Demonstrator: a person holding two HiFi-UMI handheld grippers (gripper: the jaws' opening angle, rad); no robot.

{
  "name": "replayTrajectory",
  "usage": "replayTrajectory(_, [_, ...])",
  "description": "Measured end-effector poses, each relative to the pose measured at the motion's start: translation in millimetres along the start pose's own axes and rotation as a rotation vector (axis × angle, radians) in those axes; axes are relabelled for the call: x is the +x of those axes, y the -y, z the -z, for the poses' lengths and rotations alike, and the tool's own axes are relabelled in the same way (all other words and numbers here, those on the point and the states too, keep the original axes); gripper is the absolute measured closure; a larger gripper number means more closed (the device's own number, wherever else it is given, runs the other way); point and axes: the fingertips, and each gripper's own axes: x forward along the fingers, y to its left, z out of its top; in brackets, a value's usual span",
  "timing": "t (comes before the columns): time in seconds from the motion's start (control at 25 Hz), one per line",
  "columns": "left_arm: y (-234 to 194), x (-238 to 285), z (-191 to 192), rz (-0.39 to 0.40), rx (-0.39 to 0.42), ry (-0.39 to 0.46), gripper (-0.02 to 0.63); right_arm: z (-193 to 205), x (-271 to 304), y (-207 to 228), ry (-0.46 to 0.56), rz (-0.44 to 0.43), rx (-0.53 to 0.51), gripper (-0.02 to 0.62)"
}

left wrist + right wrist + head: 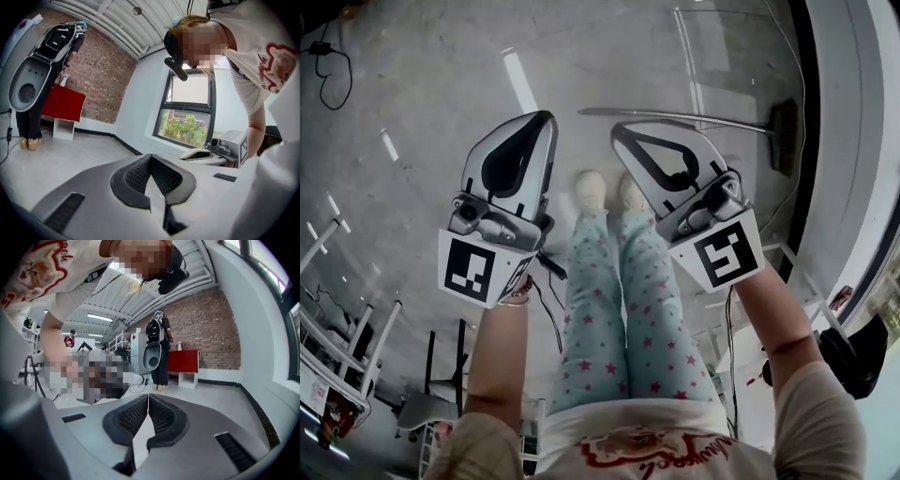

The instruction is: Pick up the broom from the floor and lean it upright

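Observation:
The broom lies flat on the grey floor at the upper right of the head view, its thin handle running left to right and its dark bristle head near the wall. My left gripper and right gripper hang side by side above the floor, both shut and holding nothing. The right one's tip is just below the free end of the handle in the picture, apart from it. In the left gripper view the pads meet at the tip; the pads in the right gripper view do the same. Neither gripper view shows the broom.
A black cable loops on the floor at the far left. Pale metal frames stand at the lower left. A dark skirting line and white wall run along the right. A person with a backpack stands by a red cabinet.

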Motion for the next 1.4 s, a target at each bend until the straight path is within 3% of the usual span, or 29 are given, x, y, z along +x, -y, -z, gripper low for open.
replayTrajectory(0.76, [-61,-5,181,0.013,0.014,-0.092,0.589,312,92,-55,-0.321,-0.295,-0.15,0.566])
replayTrajectory(0.8, [-64,-3,191,0.014,0.016,-0.101,0.589,329,94,-55,-0.336,-0.318,-0.151,0.557])
replayTrajectory(0.88, [-69,4,207,0.012,0.014,-0.11,0.589,361,99,-55,-0.378,-0.364,-0.159,0.472])
replayTrajectory(1.04, [-80,4,219,0.001,0.005,-0.097,0.59,411,106,-69,-0.485,-0.442,-0.218,0.469])
replayTrajectory(1.4, [-84,6,236,0.012,-0.011,-0.095,0.589,482,119,-75,-0.629,-0.486,-0.283,0.434])
